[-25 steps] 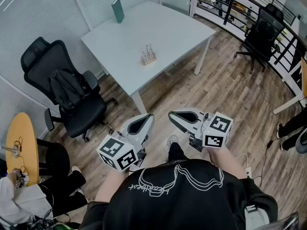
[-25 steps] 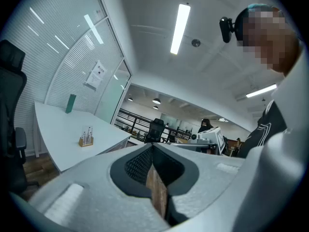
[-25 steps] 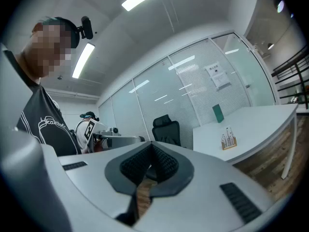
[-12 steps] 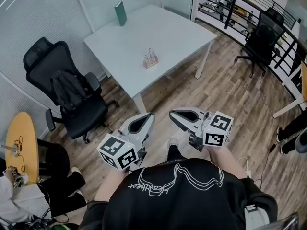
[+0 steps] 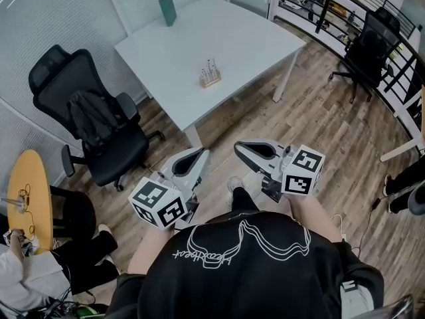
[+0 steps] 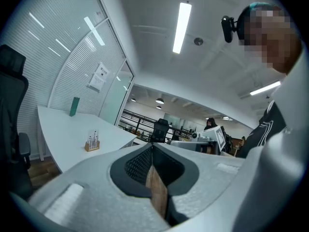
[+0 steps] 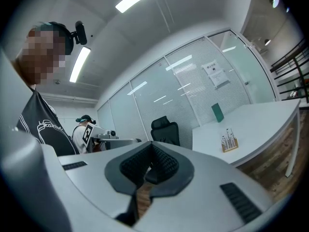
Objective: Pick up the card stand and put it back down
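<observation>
- Both grippers, left gripper [image 5: 201, 154] and right gripper [image 5: 238, 145], have their jaws clenched on nothing, well short of the white rectangular table [image 5: 232, 42].
- Small wooden card stand [image 5: 210, 78] with thin clear uprights sits near the table's front edge.
- It looks light, stiff and tippy; grasp the wooden base, not the slender uprights.
- Smooth tabletop; black office chair [image 5: 93, 121] left of the table; plank floor [image 5: 319, 121] beneath.

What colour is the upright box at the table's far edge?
Dark green box, clearest in the head view.
</observation>
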Demonstrator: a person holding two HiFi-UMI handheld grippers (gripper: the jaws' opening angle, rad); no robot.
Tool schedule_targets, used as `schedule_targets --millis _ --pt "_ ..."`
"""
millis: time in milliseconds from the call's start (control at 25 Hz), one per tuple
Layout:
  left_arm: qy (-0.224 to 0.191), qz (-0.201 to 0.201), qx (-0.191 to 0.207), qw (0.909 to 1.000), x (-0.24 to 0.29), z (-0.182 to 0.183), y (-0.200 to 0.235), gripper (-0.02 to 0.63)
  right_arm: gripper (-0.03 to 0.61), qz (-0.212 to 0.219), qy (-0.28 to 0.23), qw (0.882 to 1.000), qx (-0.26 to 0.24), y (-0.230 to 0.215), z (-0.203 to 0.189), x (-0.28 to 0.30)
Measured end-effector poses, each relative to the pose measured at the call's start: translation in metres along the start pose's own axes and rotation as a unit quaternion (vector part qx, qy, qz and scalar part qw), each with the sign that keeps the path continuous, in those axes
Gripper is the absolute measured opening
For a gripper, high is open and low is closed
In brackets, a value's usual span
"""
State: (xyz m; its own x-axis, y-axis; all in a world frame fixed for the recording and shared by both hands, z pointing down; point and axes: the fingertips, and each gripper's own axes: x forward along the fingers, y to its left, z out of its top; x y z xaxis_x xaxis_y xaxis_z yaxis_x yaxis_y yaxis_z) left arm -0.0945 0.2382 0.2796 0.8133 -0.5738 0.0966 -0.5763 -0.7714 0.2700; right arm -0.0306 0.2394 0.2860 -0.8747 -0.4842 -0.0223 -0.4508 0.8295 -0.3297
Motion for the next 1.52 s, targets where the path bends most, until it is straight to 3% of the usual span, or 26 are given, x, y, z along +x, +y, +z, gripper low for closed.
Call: schedule_targets --millis 520,920,1280,1520 --pt "0.02 0.039 -0.031 0.9986 0.105 0.015 0.104 0.015 0.009 0.028 0.023 0.999 0.037 -0.144 0.03 0.052" --pt "0.02 0.086 -0.034 0.9955 0.209 0.039 0.181 0.015 0.009 0.041 0.031 0.998 0.033 -0.265 0.077 0.073" --pt "0.009 0.125 -0.016 0.992 0.201 0.026 0.201 0.017 0.009 0.039 0.016 0.999 0.014 -0.285 0.076 0.071" --pt "0.026 0.129 -0.039 0.9905 0.217 0.013 0.228 0.043 0.011 0.02 0.038 0.999 0.019 -0.318 0.067 0.079"
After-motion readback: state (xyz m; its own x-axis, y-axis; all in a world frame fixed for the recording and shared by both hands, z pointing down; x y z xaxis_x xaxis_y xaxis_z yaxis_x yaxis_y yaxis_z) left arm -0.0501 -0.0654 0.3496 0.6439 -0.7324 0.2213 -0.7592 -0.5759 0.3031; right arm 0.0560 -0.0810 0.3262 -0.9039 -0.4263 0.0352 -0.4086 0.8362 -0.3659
